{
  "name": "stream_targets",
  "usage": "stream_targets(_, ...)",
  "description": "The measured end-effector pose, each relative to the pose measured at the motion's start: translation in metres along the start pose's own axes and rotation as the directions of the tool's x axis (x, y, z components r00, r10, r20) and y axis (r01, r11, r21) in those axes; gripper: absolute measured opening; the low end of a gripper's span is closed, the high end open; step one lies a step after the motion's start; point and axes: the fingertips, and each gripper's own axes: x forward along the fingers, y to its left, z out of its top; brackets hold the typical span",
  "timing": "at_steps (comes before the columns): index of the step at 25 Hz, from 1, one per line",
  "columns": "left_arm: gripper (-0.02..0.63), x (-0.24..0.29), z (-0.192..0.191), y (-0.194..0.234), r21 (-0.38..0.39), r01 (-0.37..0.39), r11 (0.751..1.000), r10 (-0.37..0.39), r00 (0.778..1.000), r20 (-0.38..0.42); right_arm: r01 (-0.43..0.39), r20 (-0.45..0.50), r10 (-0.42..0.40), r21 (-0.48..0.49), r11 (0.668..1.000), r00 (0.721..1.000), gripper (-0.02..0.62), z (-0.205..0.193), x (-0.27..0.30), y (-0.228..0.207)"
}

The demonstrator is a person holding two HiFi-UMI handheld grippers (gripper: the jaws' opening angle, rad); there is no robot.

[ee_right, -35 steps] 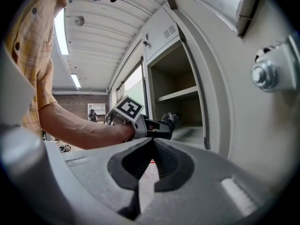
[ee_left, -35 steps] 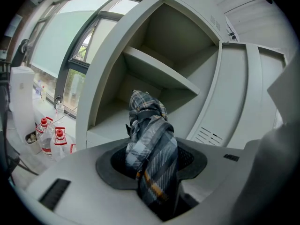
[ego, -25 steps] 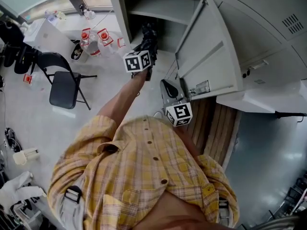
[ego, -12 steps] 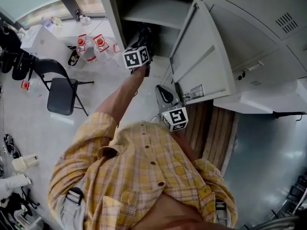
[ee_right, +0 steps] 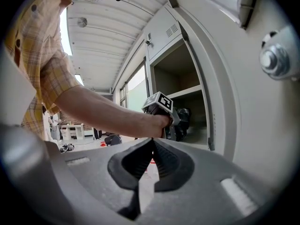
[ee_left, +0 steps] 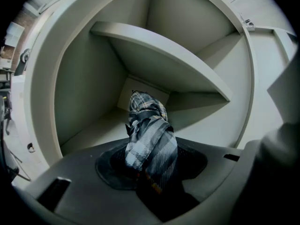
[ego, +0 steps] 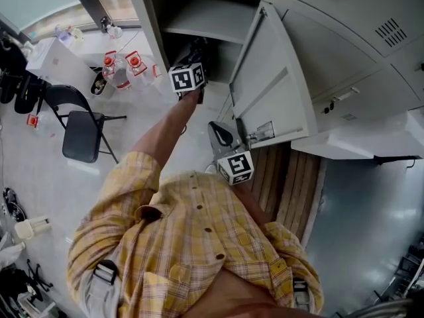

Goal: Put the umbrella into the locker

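Note:
The folded plaid umbrella [ee_left: 150, 135] sticks out forward from my left gripper [ee_left: 151, 170], which is shut on its near end. The umbrella's tip points into the open grey locker, under its shelf [ee_left: 159, 60] and just above the locker floor. In the head view the left gripper [ego: 197, 53] reaches into the locker's mouth beside the swung-out door [ego: 271, 91], and the umbrella [ego: 201, 45] shows as a dark shape there. My right gripper [ego: 220, 131] hangs shut and empty near the door's lower edge. The right gripper view shows its jaws [ee_right: 152, 146] meeting, with the left gripper [ee_right: 161, 108] and umbrella [ee_right: 183, 118] at the locker opening.
A black folding chair [ego: 83, 131] stands to the left on the pale floor. Several red-capped water bottles [ego: 119, 68] and a white box [ego: 56, 58] sit beyond it. Wooden slats [ego: 291, 184] lie right of the door, under more closed lockers [ego: 371, 38].
My left gripper has carried the umbrella farther toward the locker's inside. The right gripper has stayed by the door.

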Motion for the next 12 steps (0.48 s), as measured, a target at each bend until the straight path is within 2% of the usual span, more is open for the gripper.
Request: stream_targets(12,0.183,0.019,0.005,0.007,0.101,-0.041,0.994,0.045,0.998,-0.040,-0.010,-0.014,0.010,-0.015,1.000,1.000,-0.003,-0.002,-0.002,-0.007)
